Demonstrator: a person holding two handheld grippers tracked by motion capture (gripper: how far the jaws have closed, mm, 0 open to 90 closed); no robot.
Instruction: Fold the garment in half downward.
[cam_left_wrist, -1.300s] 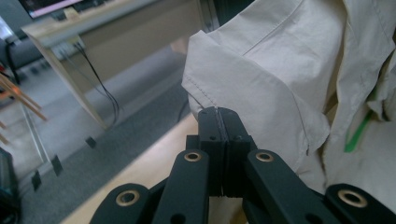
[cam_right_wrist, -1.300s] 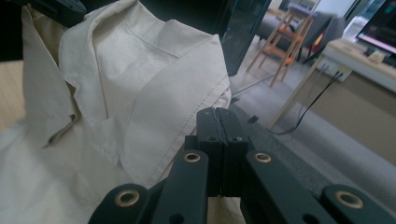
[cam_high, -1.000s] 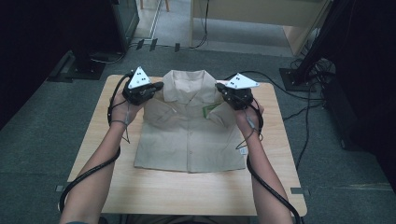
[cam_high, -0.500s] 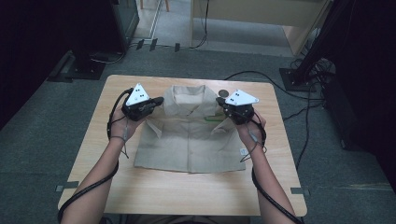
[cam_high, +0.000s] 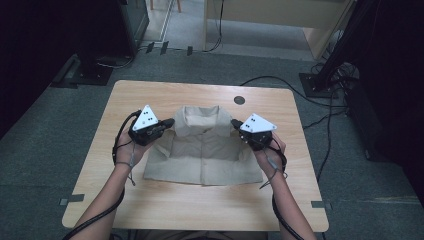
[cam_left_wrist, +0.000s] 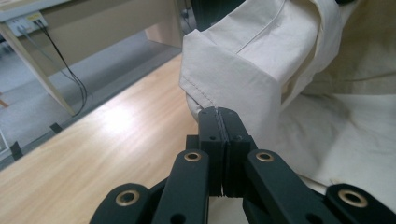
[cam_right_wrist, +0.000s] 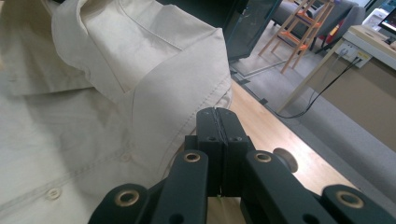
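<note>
Scene: You stand at the wooden table (cam_high: 150, 210), a beige shirt (cam_high: 205, 155) spread before you, collar at the far side.
Left gripper (cam_high: 169, 122): Jaws pressed together, pinching a fold of the shirt's shoulder cloth, seen bunched right at the tips in the left gripper view (cam_left_wrist: 219, 114).
Right gripper (cam_high: 235, 123): Jaws likewise clamped on the opposite shoulder (the seam rises just past the tips (cam_right_wrist: 218, 114)).
Why: You hold both shoulders at once, likely so the top half folds evenly toward the hem.
Shirt position: Centred on the table, lower half flat, upper part lifted and doubled over.
Nearby: A small dark disc (cam_high: 239, 100) sits beyond the collar.
</note>
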